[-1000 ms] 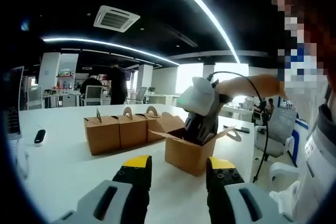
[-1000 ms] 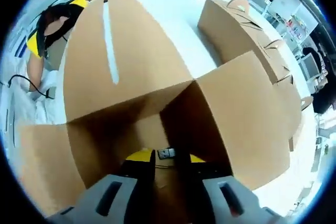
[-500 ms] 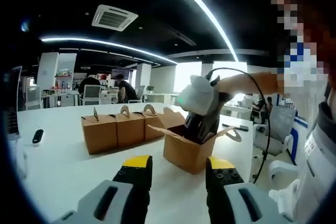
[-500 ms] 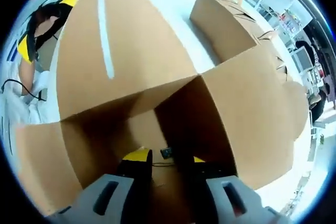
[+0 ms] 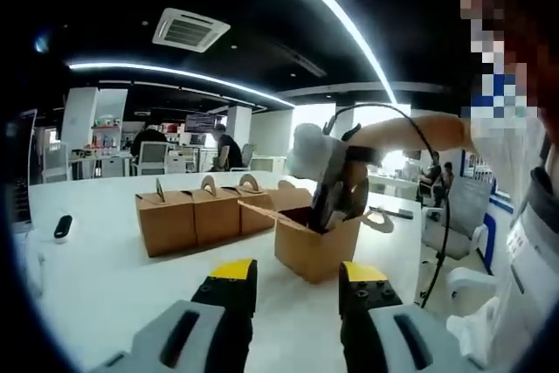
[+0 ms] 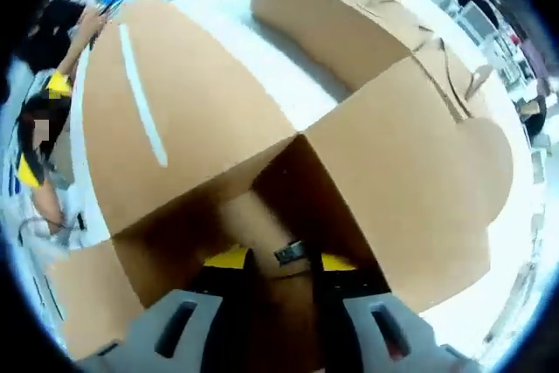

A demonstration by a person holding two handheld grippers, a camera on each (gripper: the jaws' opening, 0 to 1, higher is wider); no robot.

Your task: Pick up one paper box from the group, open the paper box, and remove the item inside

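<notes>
Right gripper (image 6: 278, 261) has tilted inside the open box (image 5: 316, 251), jaws now pinching a small item (image 6: 289, 252); extraction looks close. Left gripper (image 5: 288, 281) idles, jaws apart.

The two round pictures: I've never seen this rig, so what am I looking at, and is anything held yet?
A person holds a two-jaw claw in each hand, each with a camera. The left gripper view looks across a white table: its own claw is open and empty, behind it three closed boxes in a row and one open box with the right claw reaching inside. The right gripper view looks down into that box; its claw is at a small dark item. I cannot tell whether it is gripped.
</notes>
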